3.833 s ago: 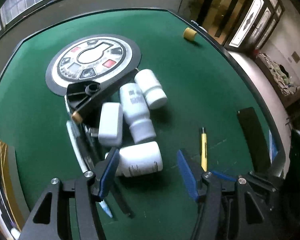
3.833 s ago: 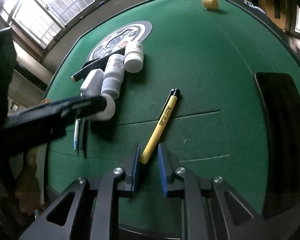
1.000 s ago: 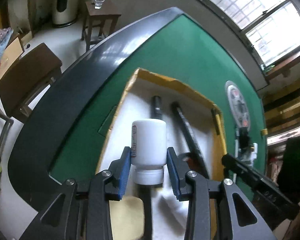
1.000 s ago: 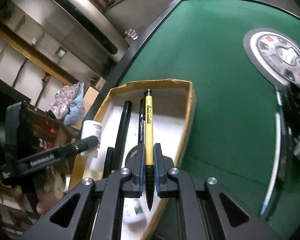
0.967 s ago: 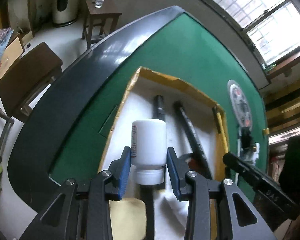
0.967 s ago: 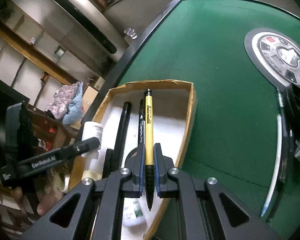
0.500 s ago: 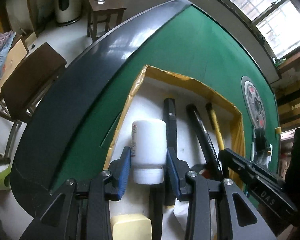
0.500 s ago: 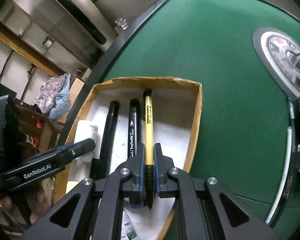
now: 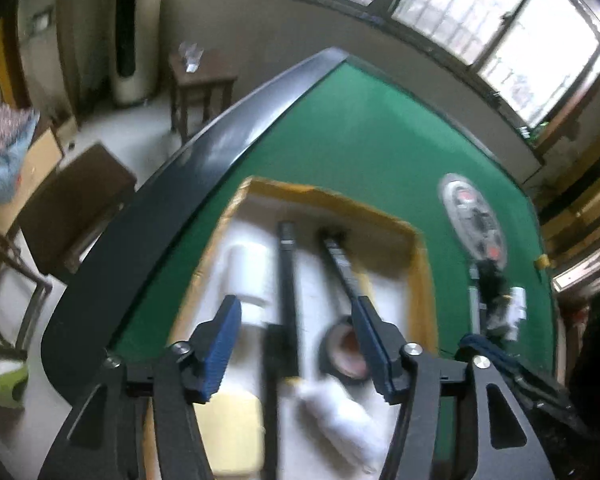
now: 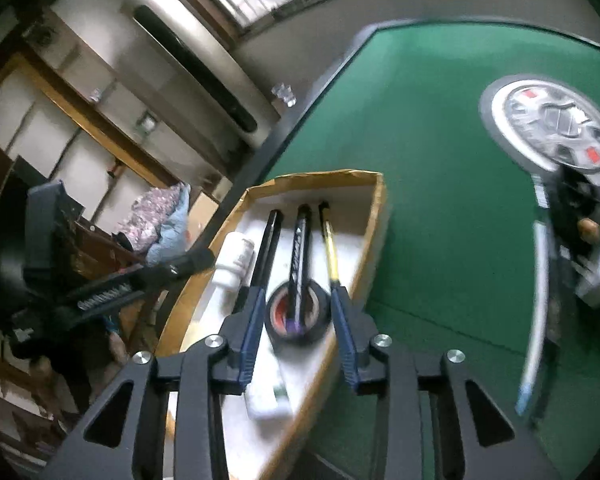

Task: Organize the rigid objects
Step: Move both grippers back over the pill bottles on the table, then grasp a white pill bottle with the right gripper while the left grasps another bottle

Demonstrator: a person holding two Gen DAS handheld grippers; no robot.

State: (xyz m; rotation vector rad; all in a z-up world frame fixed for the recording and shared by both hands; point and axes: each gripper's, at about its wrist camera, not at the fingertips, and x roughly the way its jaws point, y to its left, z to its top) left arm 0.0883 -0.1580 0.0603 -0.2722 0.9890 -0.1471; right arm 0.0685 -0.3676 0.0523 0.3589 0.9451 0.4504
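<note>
Both grippers hang over the box [image 10: 374, 216], jaws opening, nothing between the pads. Left gripper [image 9: 296, 344]: the white plastic bottle [image 9: 247, 276] lies in the box just above its left pad, long axis up the frame. Right gripper [image 10: 296, 328]: the slim yellow pen [image 10: 329, 240] lies above its right pad, beside two black markers. Remaining bottles sit at the right edge of the green felt desk [image 10: 440, 200], nearer the right gripper.

Crowded box [image 10: 374, 216], bare felt [image 10: 440, 216] beside
</note>
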